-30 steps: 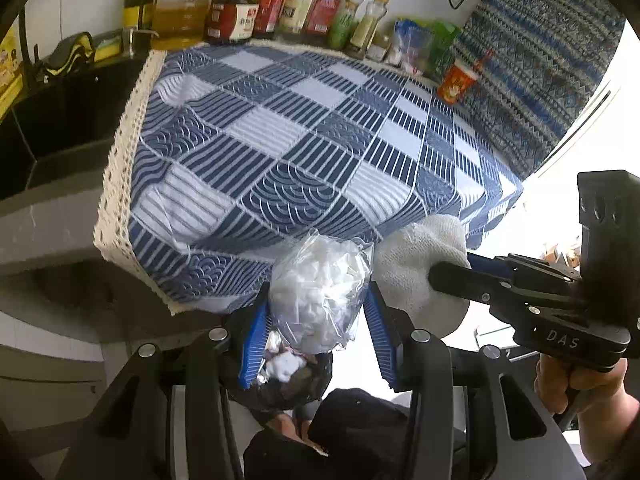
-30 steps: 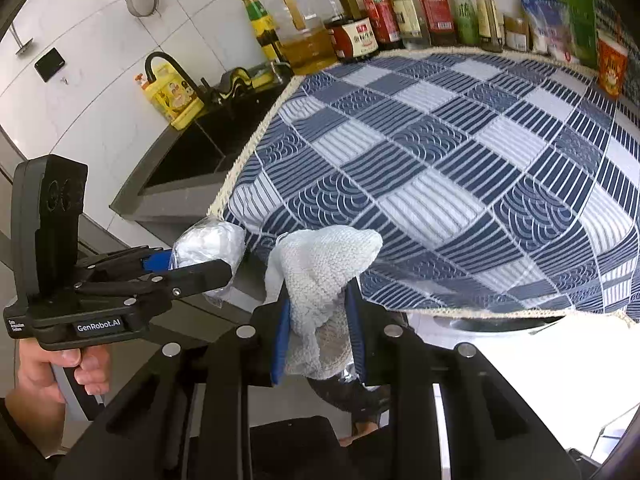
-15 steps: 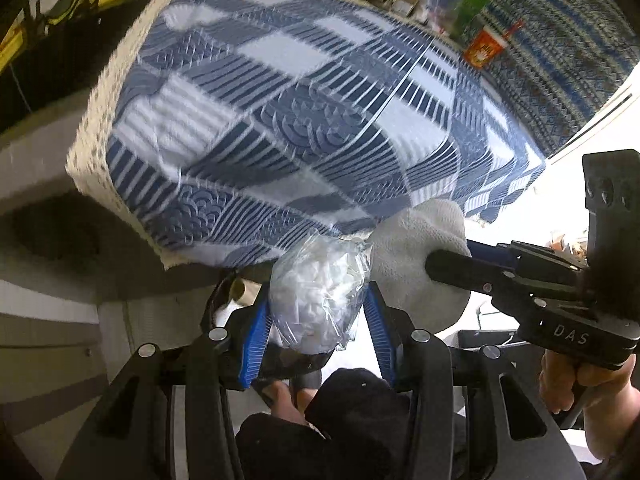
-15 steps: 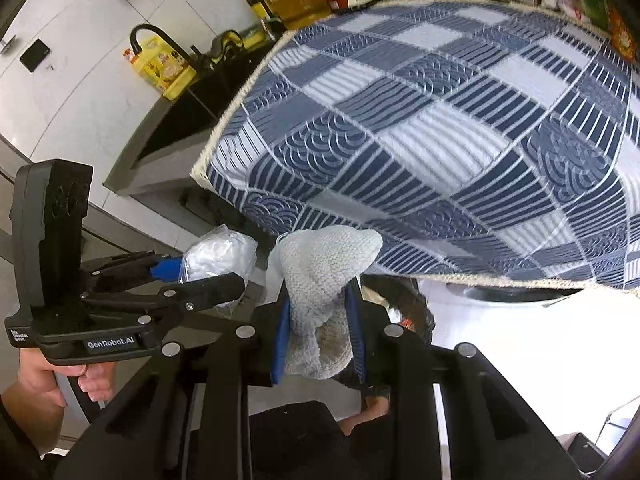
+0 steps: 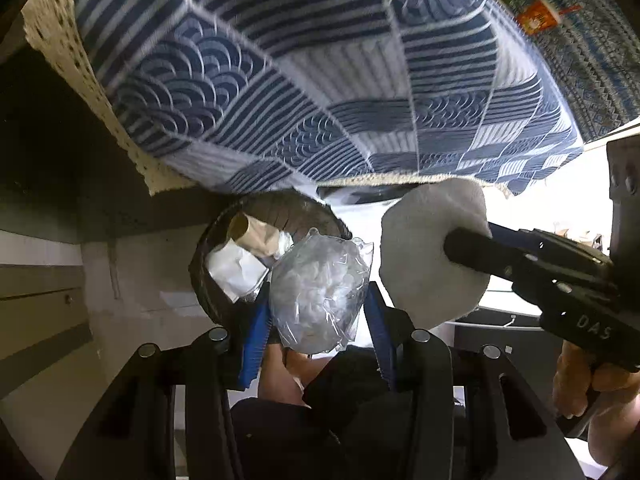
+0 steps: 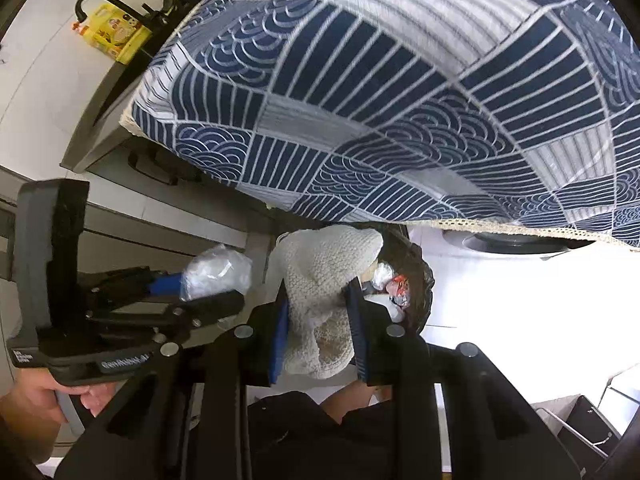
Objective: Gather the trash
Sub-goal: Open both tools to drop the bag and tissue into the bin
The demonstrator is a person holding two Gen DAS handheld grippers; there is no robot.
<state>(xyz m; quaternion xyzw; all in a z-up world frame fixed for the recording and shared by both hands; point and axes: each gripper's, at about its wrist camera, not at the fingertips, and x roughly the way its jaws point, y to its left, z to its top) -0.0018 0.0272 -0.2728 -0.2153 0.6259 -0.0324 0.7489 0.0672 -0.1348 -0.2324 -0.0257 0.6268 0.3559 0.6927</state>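
My left gripper (image 5: pixel 316 312) is shut on a clear plastic bag stuffed with white scraps (image 5: pixel 318 292). Just beyond it sits a black-lined trash bin (image 5: pixel 200 276) on the floor, holding a cardboard tube and white paper. My right gripper (image 6: pixel 320 312) is shut on a white knitted cloth (image 6: pixel 320 280), which hangs close over the same trash bin (image 6: pixel 422 280) with wrappers inside. In the left wrist view the right gripper (image 5: pixel 464 246) and its cloth (image 5: pixel 424 256) are at the right, beside the bag. The right wrist view shows the left gripper (image 6: pixel 216 286) and bag (image 6: pixel 218 272) at the left.
The blue and white patterned tablecloth (image 5: pixel 320 80) hangs over the table edge directly above the bin. A grey counter and drawer fronts (image 6: pixel 120 224) run at the left. A yellow bottle (image 6: pixel 114 38) stands by the sink. A white appliance front (image 6: pixel 520 280) is to the right.
Both grippers have sunk from table-top height to below the cloth's edge, each keeping its load. The trash bin, hidden before, has come into view just beyond the fingers.
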